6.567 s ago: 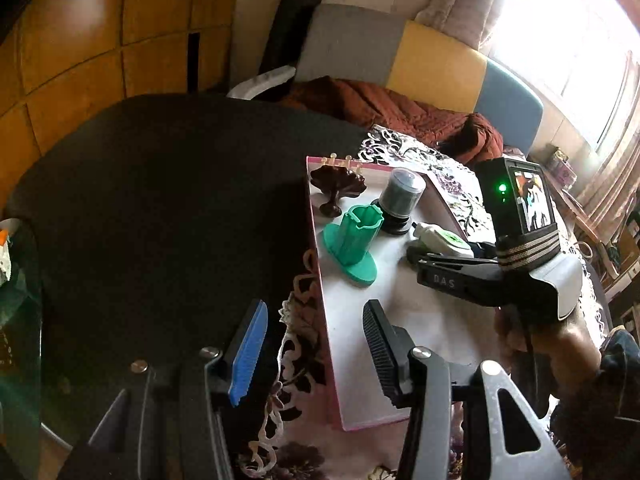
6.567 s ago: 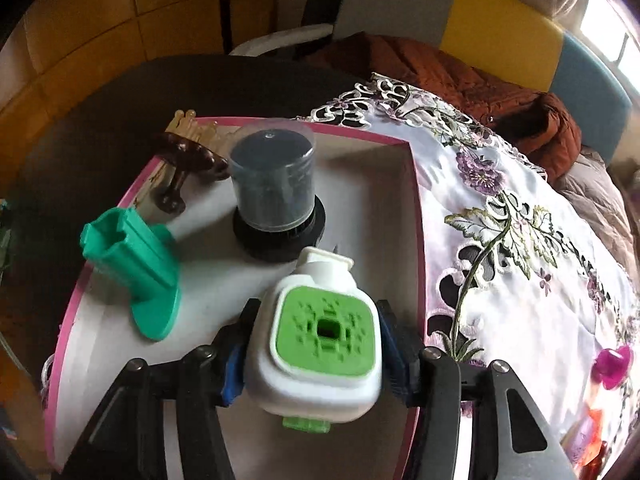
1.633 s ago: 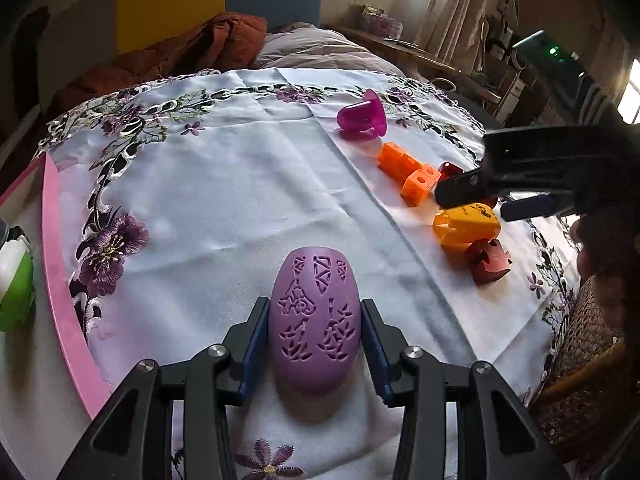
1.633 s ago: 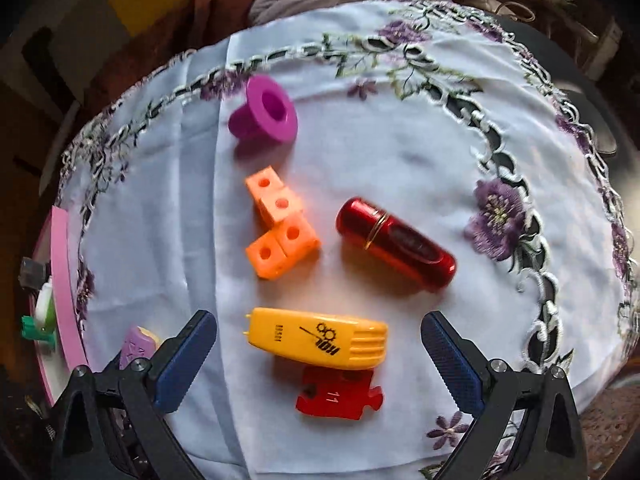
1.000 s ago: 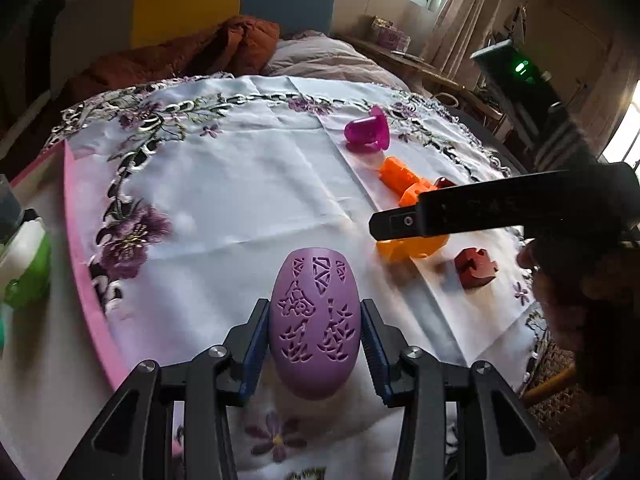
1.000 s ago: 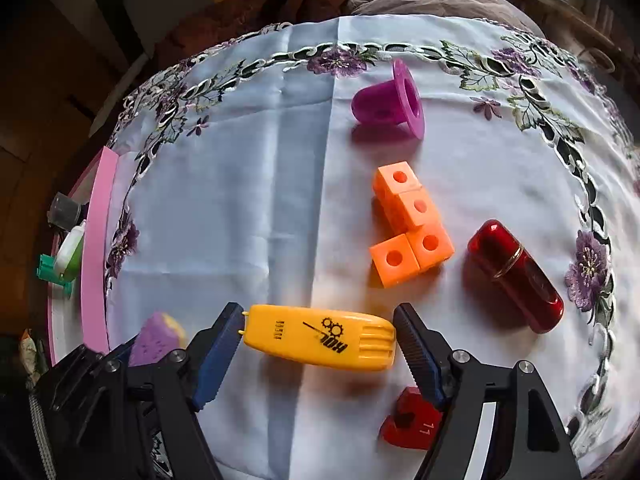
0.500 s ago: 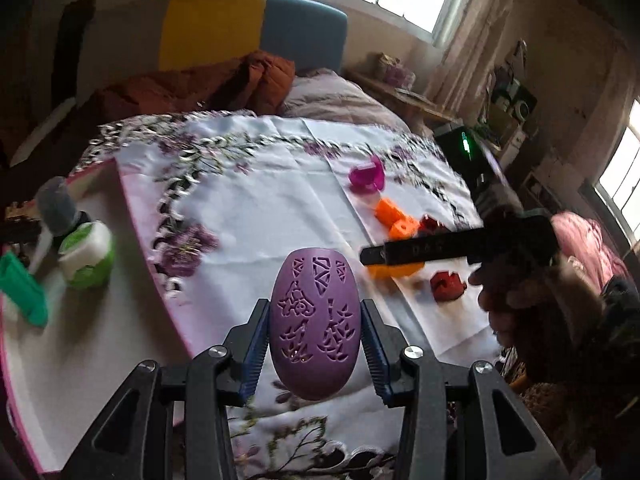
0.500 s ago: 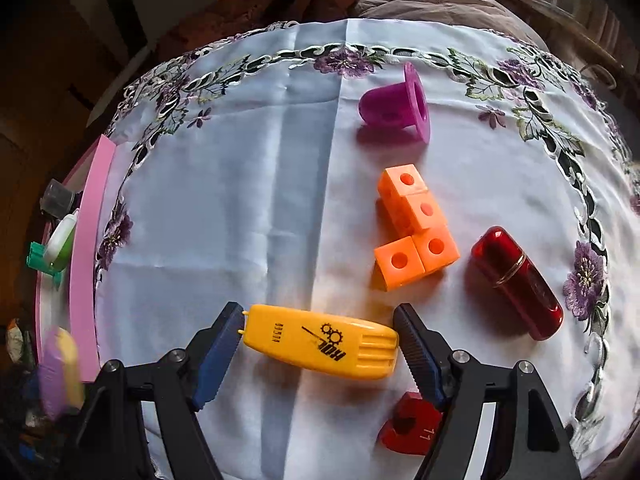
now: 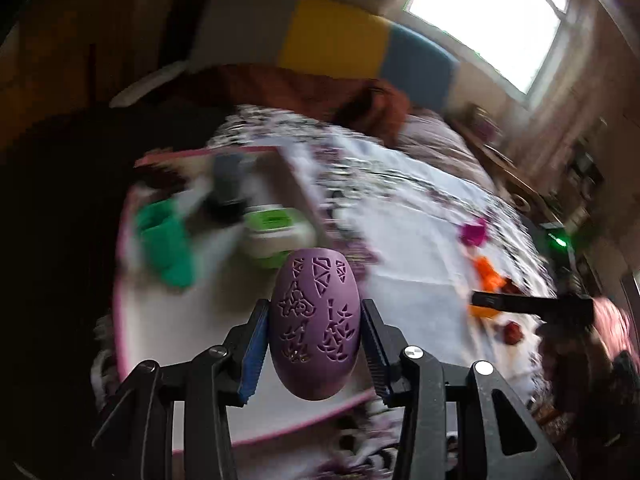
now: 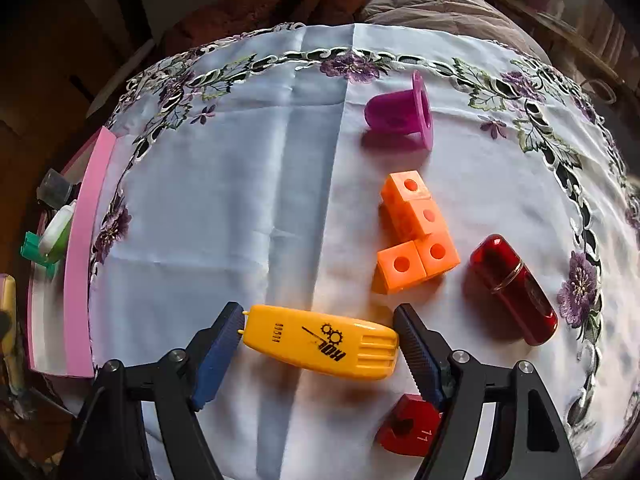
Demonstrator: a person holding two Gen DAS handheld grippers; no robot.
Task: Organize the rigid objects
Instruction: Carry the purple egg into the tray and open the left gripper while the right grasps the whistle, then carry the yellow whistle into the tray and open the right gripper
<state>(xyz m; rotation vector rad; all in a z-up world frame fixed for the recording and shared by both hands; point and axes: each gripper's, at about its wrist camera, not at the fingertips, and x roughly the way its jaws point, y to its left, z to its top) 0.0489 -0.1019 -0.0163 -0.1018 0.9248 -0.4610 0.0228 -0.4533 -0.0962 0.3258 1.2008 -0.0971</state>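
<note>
**Purple egg held over tray, yellow piece framed on cloth**

White embroidered cloth (image 10: 240, 184) with purple flowers is seen spread across the counter, and a pink-rimmed tray (image 10: 82, 240) is set at its left edge. Behind them a sofa back in grey, yellow and blue is visible below a bright window, though the left wrist view is heavily blurred.

A purple egg-shaped object (image 9: 314, 322) with cut-out patterns is clamped upright between the pads of the left hand-held gripper (image 9: 314, 344), above the near part of the tray (image 9: 180, 320). Further back on the tray a green piece (image 9: 166, 248), a white and green box (image 9: 276, 230) and a dark cylinder (image 9: 228, 184) are made out, smeared by motion.

The right hand-held gripper (image 10: 320, 344) is held spread over the cloth, and a yellow flat piece (image 10: 320, 342) printed with gears is bracketed lengthwise by its fingers; the left pad is at or almost at the piece's end, while a sliver of gap is seen at the right one. The piece is lying on the cloth. Just beyond it an orange block cluster (image 10: 414, 232) is found, with a magenta flanged cup (image 10: 400, 114) on its side further back. A red capsule (image 10: 514, 290) is placed to the right, and a red puzzle piece (image 10: 408, 424) marked 11 is partly hidden beneath the right finger.
</note>
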